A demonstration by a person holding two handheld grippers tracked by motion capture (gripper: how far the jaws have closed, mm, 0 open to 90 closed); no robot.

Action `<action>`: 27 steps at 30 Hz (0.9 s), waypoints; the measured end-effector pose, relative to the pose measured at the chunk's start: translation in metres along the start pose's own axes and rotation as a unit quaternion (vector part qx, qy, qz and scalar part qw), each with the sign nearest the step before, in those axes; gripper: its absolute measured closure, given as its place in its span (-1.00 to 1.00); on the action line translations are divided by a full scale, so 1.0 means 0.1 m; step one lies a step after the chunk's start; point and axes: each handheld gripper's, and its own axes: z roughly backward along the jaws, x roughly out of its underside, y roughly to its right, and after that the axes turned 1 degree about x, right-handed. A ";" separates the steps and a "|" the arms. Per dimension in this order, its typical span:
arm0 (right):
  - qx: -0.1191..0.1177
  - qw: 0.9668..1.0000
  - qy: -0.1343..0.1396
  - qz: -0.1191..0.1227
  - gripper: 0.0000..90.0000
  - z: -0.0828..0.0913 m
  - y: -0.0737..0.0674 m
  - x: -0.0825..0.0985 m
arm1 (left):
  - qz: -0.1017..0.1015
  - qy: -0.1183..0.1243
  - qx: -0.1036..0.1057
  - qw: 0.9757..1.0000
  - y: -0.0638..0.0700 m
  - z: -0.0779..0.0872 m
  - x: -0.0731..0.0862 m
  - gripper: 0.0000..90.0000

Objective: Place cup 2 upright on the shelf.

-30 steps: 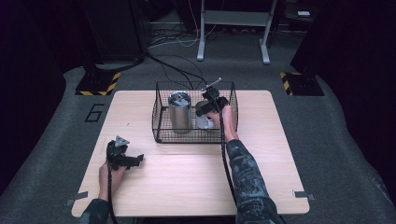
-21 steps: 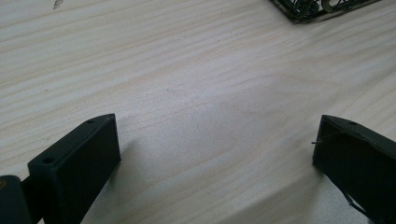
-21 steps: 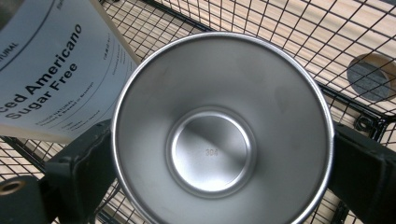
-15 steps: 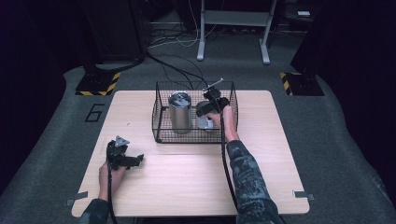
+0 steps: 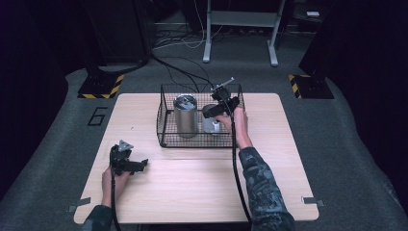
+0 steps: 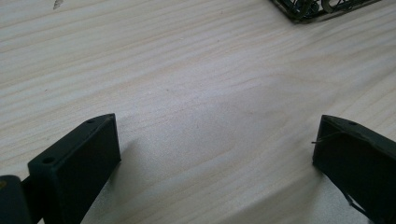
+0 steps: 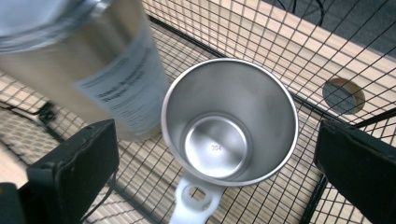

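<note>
Wooden and pale, the bench (image 5: 192,187) carries the whole scene, and I go over it from left to right. At the near left corner the left tongs (image 5: 129,163) rest low on the bare wood in the person's left hand (image 5: 111,184); in the left gripper view the two jaws stand wide apart with nothing between them, so they are released and idle. Further right stands a black wire basket (image 5: 166,132) in the middle of the bench. Inside it, on its left side, a tall steel tumbler (image 5: 185,115) with a lid is upright. Just beside it, to the right, an open steel cup (image 7: 229,122) stands upright on the basket floor, with a white plastic piece (image 7: 194,205) under its edge. The right tongs (image 5: 211,113) hover over this cup, jaws spread wide on both sides of the rim and not touching it. I judge that the step in hand is the reach for the cup. The next move probably calls for lowering the jaws around the wall and closing them firmly, without pushing the tumbler.
</note>
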 end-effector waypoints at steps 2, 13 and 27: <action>-0.001 1.000 0.005 0.010 -1.00 0.08 -0.04 0.02 | 0.000 -0.001 0.000 1.000 0.00 0.00 0.00 -0.99; -0.018 0.998 0.043 0.050 -1.00 0.50 -0.20 0.21 | 0.000 -0.002 0.001 1.000 0.00 0.00 0.00 -0.99; -0.032 0.993 0.076 0.086 -1.00 0.88 -0.36 0.65 | 0.000 -0.004 0.002 1.000 0.00 0.00 0.00 -0.99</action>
